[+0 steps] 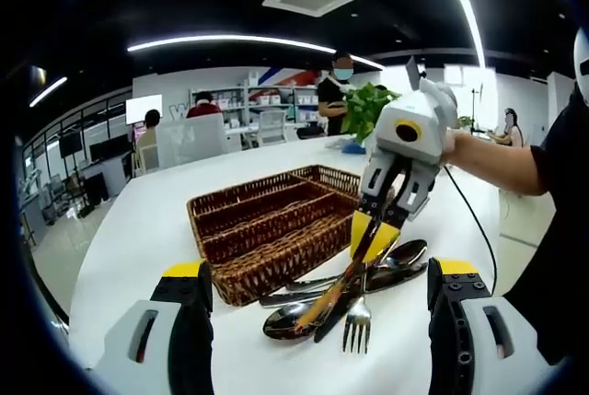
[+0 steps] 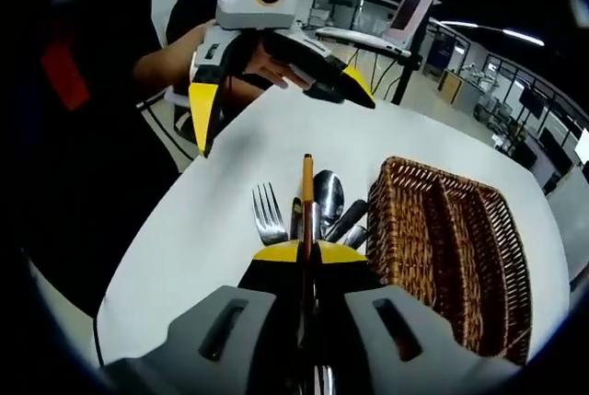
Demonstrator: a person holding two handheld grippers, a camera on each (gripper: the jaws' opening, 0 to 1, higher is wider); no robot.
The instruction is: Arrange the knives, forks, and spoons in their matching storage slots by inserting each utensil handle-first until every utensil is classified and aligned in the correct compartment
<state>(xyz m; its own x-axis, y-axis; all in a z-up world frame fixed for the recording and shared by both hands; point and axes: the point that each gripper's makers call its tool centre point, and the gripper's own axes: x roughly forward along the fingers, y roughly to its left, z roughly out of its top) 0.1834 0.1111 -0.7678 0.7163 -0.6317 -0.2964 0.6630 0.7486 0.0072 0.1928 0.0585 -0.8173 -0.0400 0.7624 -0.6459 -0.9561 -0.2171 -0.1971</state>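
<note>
A: Right gripper [image 1: 377, 234] fingers are clamped on an orange-handled utensil [image 1: 333, 296], lifted from the pile at 6 o'clock of the wicker tray [image 1: 267, 229].

B: Left gripper [image 2: 276, 77] is kept spread apart (probably waiting). Tray slots are unfilled on the bench [image 1: 138, 229].

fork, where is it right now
The fork lies on the white table at the near edge of the utensil pile, tines toward the left gripper view's camera, beside the wicker basket. In the right gripper view it lies left of the orange-handled utensil.
</note>
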